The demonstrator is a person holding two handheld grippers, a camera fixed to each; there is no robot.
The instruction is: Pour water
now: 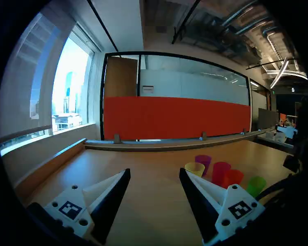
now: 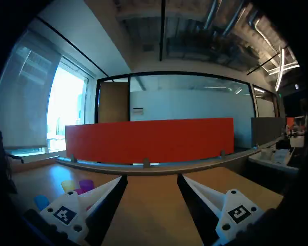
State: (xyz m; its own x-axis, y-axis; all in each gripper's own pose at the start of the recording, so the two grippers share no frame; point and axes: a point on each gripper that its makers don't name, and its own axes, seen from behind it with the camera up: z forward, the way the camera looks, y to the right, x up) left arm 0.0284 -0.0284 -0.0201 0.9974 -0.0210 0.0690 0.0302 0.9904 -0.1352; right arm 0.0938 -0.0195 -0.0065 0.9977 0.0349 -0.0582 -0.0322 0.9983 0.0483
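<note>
Your left gripper (image 1: 154, 171) is wide open and holds nothing, and so is your right gripper (image 2: 152, 177). The small bright plastic cups (image 1: 220, 171) stand close together on the brown wooden counter (image 1: 154, 158), just ahead and right of the left gripper, and left of the right one. The left gripper looks nearer.

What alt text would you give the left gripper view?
The left gripper hangs open and empty over a wooden table; five plastic cups stand ahead to the right: yellow cup, purple cup, pink cup, orange cup, green cup. An orange partition backs the table, with a bright window at left.
</note>
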